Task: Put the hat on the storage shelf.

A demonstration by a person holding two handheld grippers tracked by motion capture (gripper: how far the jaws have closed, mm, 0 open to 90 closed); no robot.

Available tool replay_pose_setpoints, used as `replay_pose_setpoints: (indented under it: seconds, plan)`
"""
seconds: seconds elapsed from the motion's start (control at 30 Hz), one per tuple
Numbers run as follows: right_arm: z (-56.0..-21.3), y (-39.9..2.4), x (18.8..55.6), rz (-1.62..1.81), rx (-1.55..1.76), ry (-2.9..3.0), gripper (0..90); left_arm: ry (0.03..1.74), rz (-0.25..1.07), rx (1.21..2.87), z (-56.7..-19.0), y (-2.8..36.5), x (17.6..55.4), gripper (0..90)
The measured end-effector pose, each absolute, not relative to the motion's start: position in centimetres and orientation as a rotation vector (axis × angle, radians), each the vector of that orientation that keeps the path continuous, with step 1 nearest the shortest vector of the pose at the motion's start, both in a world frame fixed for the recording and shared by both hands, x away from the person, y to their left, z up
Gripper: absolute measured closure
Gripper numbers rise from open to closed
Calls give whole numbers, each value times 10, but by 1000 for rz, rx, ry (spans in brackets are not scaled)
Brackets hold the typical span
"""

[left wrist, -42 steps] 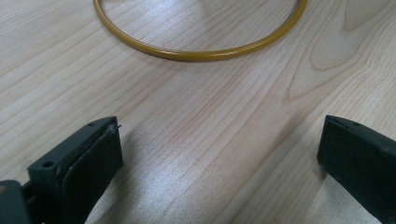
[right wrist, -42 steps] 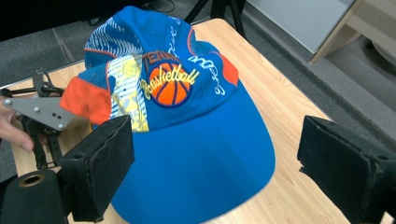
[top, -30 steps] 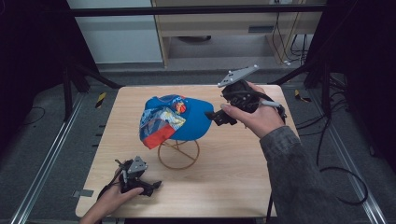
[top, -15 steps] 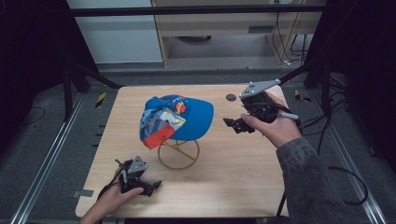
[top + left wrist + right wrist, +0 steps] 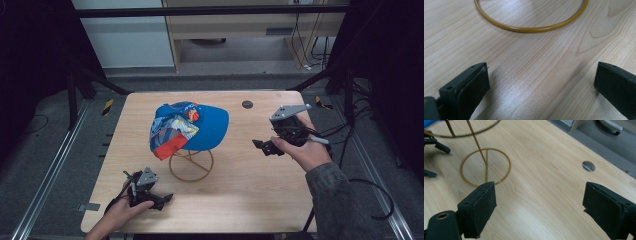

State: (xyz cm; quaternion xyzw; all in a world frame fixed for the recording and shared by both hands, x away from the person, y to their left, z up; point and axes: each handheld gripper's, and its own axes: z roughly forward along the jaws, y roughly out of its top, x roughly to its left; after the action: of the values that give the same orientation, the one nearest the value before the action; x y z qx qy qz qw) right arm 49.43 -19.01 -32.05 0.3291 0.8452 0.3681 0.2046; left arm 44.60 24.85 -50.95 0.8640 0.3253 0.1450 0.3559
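Observation:
A blue cap point(image 5: 192, 129) with a red and patterned side panel rests on a gold wire stand point(image 5: 191, 165) at the table's middle. My right gripper point(image 5: 261, 145) hovers right of the cap, apart from it, jaws wide open and empty. In the right gripper view the stand's ring base point(image 5: 485, 167) lies ahead at left. My left gripper point(image 5: 162, 200) rests on the table near the front left corner, open and empty. Its own view shows the near arc of the stand ring point(image 5: 531, 27) just beyond the jaws.
The wooden table point(image 5: 250, 200) has a round cable hole point(image 5: 247, 104) at the back right. Black frame posts stand to either side, and cables trail over the floor at right. A cabinet stands beyond the far edge.
My right gripper has drawn away from the cap's brim, moving right and down toward the table's right side. The cap stays on the stand. The left gripper has not moved.

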Motion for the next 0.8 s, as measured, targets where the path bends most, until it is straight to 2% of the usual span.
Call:
replay_pose_setpoints:
  seconds: [0.33,0.8]
  plan:
    - [-357,-206,491,1016,988,2345,118,841,375,2231,-510,248,446,0]
    - [-439,-222,487,1029,1158,2289,135,840,377,2233,-509,248,446,0]
